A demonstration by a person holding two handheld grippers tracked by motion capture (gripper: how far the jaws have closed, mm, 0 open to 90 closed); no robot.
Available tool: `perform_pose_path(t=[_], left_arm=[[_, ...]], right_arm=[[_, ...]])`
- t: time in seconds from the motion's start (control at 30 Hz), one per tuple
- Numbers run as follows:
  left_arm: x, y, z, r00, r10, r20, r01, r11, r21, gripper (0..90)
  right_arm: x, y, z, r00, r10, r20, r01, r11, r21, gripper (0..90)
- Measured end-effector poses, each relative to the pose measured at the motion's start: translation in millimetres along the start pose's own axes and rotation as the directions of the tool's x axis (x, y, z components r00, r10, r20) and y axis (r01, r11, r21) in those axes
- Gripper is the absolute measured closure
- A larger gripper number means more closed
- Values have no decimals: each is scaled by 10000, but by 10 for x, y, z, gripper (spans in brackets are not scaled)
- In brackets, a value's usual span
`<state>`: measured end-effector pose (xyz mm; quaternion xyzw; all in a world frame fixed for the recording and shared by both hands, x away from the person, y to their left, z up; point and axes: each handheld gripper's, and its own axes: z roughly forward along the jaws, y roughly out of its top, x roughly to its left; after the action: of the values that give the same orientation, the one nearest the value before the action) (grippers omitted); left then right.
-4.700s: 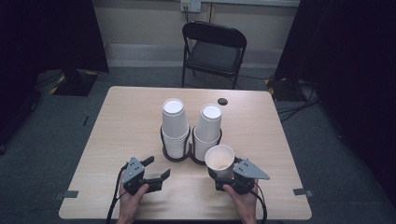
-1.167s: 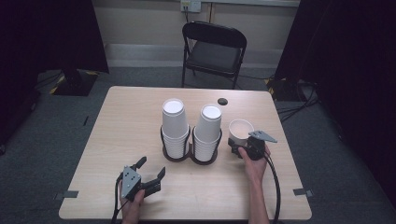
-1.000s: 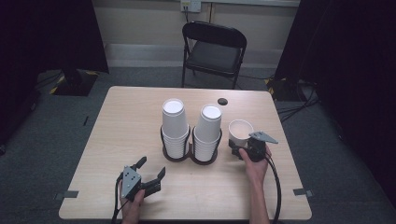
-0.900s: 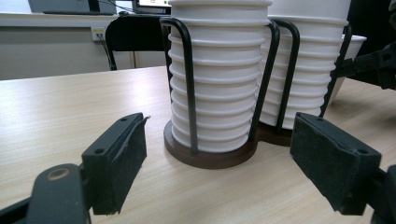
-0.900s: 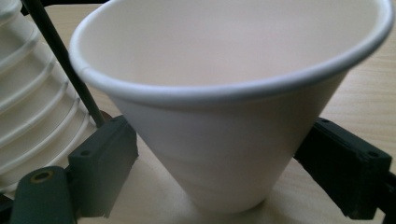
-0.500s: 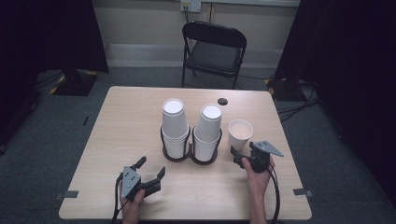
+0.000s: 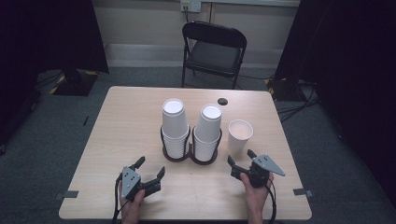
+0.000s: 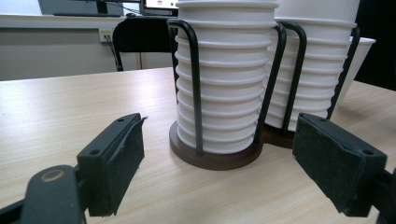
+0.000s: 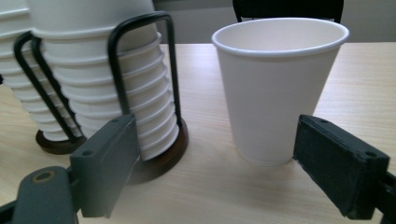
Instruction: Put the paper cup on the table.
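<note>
Two grippers sit low at the near edge, both open and holding nothing. Left gripper (image 7: 149,173) rests idle facing the rack (image 7: 190,156). Right gripper (image 7: 240,163) has drawn back from the cup (image 7: 240,136), its jaws narrowing slightly, apart from the walls. That cup stands upright just right of the rack, clear of the stacks (image 7: 175,126), seemingly set out for use.

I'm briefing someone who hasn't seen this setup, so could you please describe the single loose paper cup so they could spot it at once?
Start at the wooden table and find the black wire cup holder with two stacks of white paper cups near its middle. Just right of it, in the high view, stands the single paper cup. Unlike the stacked cups, it stands alone, mouth up, outside the holder.
</note>
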<state>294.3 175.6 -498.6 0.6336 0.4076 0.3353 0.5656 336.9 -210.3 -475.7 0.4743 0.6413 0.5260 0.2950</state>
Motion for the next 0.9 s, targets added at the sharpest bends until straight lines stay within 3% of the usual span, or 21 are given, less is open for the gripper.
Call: perform_pose_path(t=[0.3,0.43,0.6,0.73,0.9], left_arm=[[4,6,5,10000,-15,-11,16,9999,167,164],[4,6,2,10000,-46,-19,47,9998,193,161],[2,6,4,9997,-176,-143,178,9997,183,156],[-5,6,1,9998,-54,-186,58,9998,195,157],[-7,4,-3,9999,1,-148,1,9999,158,158]], right_arm=[[225,-80,-69,9980,-435,-460,416,9983,-405,140],[322,-123,-77,9960,-847,-286,834,9955,-454,146],[367,-201,-98,9957,-662,-652,622,9962,-614,147],[423,-242,-105,9930,-794,-869,732,9947,-729,143],[437,-290,-100,9922,-634,-1078,554,9956,-759,139]])
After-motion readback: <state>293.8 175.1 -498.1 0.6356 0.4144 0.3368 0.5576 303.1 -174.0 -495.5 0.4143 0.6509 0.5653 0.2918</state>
